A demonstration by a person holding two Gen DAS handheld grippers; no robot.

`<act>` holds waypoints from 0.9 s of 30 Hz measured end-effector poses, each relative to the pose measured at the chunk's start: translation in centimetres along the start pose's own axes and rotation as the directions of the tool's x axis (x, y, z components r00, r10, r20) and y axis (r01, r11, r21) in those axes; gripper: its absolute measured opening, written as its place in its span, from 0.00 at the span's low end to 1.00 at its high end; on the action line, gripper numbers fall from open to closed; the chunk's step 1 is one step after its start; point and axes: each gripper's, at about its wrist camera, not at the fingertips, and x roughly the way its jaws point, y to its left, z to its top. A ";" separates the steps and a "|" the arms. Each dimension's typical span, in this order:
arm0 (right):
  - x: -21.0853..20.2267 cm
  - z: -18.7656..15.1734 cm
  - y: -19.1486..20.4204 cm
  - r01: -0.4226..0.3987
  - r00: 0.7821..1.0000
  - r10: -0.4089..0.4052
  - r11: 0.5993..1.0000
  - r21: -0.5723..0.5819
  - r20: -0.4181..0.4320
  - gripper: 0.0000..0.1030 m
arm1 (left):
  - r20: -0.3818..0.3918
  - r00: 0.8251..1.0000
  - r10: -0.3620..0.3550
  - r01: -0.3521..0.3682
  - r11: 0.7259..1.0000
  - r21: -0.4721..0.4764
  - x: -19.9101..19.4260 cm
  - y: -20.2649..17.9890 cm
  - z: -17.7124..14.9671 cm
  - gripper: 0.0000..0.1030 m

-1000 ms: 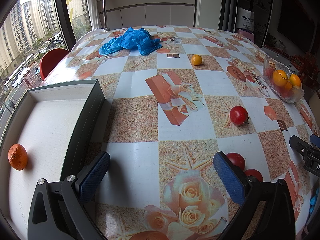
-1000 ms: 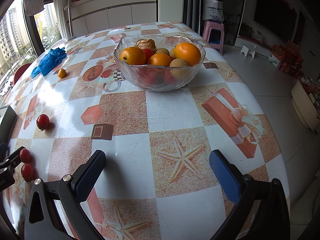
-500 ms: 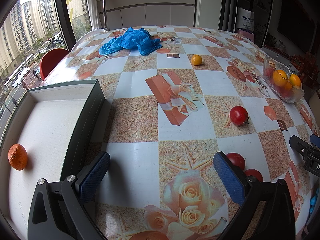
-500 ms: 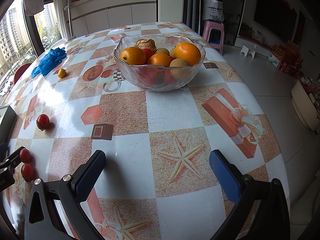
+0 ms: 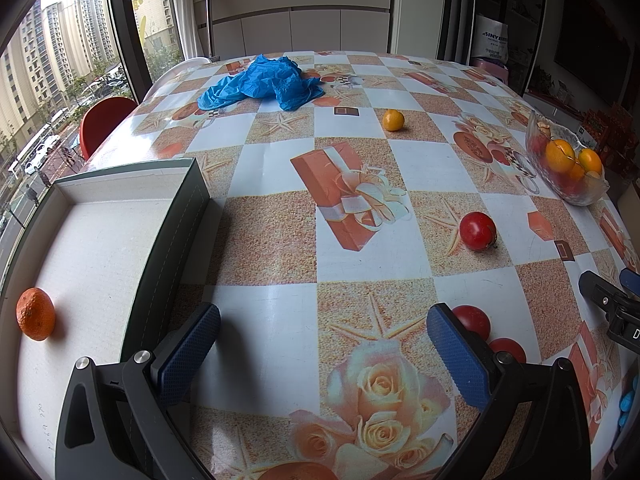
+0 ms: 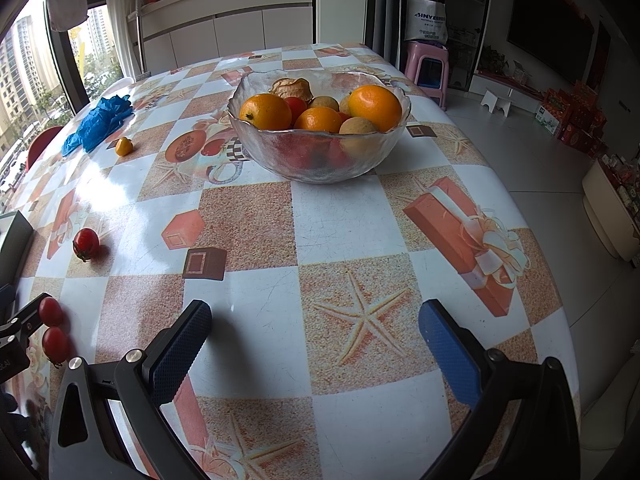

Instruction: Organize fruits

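- Round, glossy tomatoes (image 5: 477, 230) lie loose on the slick patterned worktop (image 5: 272, 304); a nudge from a finger could send one rolling toward the edge.
- Left gripper (image 5: 323, 354) and right gripper (image 6: 316, 350) hover with fingers wide apart, holding nothing.
- One dimpled orange (image 5: 35, 313) sits in the white-lined box (image 5: 100, 248); the glass bowl (image 6: 320, 156) is heaped with fruit.

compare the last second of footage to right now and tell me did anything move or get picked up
Nothing visibly changed. Both claws, left and right, hang open and empty over the table, as before. The tangerine lies in the box, the tomatoes and the small orange fruit sit loose on the tablecloth, and the glass bowl stays full, all where they were.
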 end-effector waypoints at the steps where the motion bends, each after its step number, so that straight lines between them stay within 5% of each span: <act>1: 0.0 0.0 0.0 0.000 1.000 0.000 1.000 0.000 0.000 1.00 | 0.000 1.000 0.000 0.000 1.000 0.000 0.0 0.0 0.0 1.00; 27: -0.1 0.0 -0.3 0.018 1.000 -0.018 0.999 0.026 -0.003 1.00 | 0.000 1.000 0.000 0.000 1.000 0.000 0.0 0.0 0.0 1.00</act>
